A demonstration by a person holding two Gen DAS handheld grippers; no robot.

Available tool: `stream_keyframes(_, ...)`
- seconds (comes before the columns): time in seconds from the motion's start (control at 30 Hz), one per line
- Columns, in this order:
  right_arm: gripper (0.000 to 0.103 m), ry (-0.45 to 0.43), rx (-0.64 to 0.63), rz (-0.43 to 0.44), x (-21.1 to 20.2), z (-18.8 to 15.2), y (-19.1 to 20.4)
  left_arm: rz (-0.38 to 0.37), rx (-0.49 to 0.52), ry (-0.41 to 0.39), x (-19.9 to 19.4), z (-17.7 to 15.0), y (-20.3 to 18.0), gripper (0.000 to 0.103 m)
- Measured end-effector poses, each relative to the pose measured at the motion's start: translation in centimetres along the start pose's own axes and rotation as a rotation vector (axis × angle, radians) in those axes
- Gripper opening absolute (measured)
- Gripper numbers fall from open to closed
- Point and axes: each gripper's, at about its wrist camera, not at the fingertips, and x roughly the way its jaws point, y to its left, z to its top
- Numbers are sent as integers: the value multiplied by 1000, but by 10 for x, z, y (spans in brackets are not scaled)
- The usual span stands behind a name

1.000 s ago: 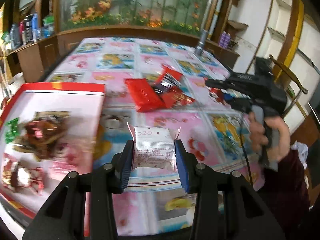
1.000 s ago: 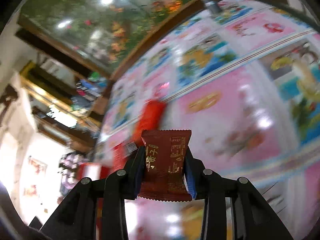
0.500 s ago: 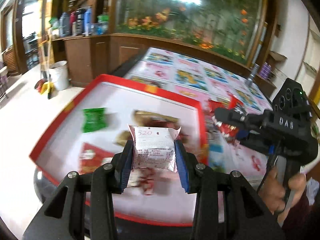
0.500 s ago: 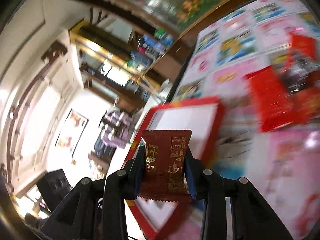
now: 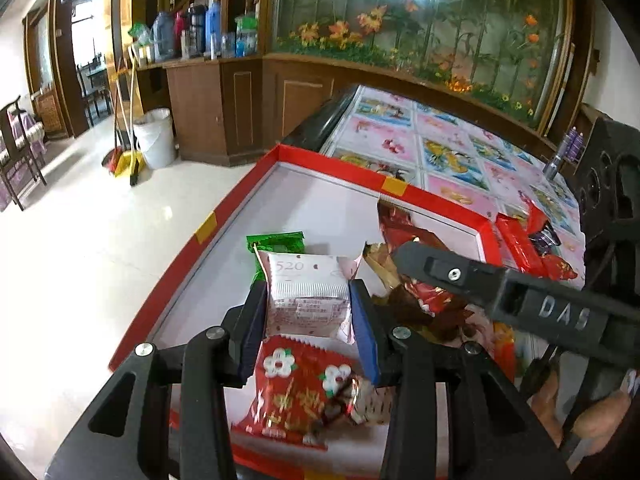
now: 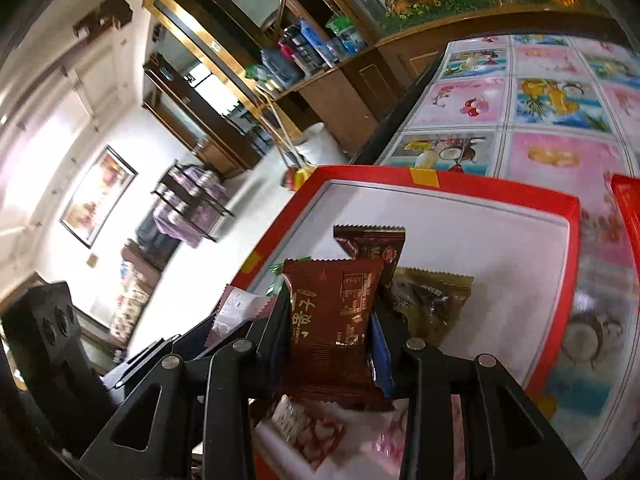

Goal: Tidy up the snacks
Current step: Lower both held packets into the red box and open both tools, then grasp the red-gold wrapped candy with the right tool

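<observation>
The left gripper (image 5: 308, 312) clamps a white snack packet (image 5: 306, 296), the right gripper (image 6: 332, 328) a brown snack packet (image 6: 334, 320), both over the red tray (image 5: 208, 224). Release each low over bare floor, probably the far side.

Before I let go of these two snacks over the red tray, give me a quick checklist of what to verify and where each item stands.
1. Left gripper grips the white snack pack on both sides: ok.
2. Right gripper grips the brown snack pack on both sides: ok.
3. Both packs are above the red tray, inside its rim: ok.
4. Bare tray floor directly under the white pack: not ok, a red flowered packet lies below it.
5. Bare floor under the brown pack: cannot tell, the gripper hides it.
6. The two grippers are apart from each other: cannot tell, they overlap closely in both views.
</observation>
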Motion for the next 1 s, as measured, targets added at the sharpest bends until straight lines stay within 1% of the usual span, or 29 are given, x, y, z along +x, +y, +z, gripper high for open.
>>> stream_keyframes(0.07, 38, 16, -6, -26, 9, 4, 3, 4, -2, 24, 8, 2, -1, 42)
stream_keyframes(0.13, 40, 10, -25, -54, 11, 5, 5, 20, -4, 29, 10, 1, -2, 50)
stream_keyframes(0.2, 48, -1, -52, -78, 8, 5, 6, 33, -16, 29, 10, -1, -3, 68)
stream_keyframes(0.23, 56, -14, -68, -83, 3, 4, 5, 37, -19, 29, 10, -1, -3, 72)
stream_keyframes(0.27, 61, -29, -76, -82, -4, 4, 3, 56, -26, 22, 9, -4, -3, 75)
stream_keyframes(0.33, 62, -85, -75, -81, -24, 3, -6, 81, -19, -3, 4, -6, -4, 75)
stream_keyframes(0.4, 64, -128, -81, -86, -43, 1, -15, 117, 13, -39, -4, -11, -9, 75)
stream_keyframes(0.43, 67, -169, -95, -114, -62, -1, -24, 127, 27, -55, -8, -13, -11, 75)
stream_keyframes(0.47, 69, -191, -101, -138, -72, -1, -28, 132, 43, -73, -13, -15, -15, 75)
stream_keyframes(0.53, 73, -256, -94, -213, -104, -4, -50, 126, 70, -104, -22, -18, -21, 77)
stream_keyframes(0.57, 74, -281, -71, -250, -121, -5, -67, 119, 79, -118, -26, -20, -26, 78)
stream_keyframes(0.67, 74, -324, 15, -353, -161, -9, -119, 78, 104, -142, -35, -22, -39, 79)
stream_keyframes(0.77, 75, -344, 112, -437, -186, -13, -164, 35, 144, -161, -40, -25, -60, 79)
stream_keyframes(0.8, 75, -349, 160, -442, -195, -16, -181, 16, 168, -164, -41, -27, -69, 79)
stream_keyframes(0.83, 75, -354, 183, -433, -198, -17, -188, 3, 188, -161, -41, -28, -77, 79)
stream_keyframes(0.9, 75, -369, 242, -379, -202, -19, -205, -20, 225, -151, -42, -31, -93, 79)
stream_keyframes(0.93, 75, -359, 260, -361, -198, -18, -210, -32, 242, -147, -43, -32, -100, 79)
stream_keyframes(1.0, 75, -314, 248, -371, -188, -15, -214, -49, 276, -139, -45, -37, -113, 79)
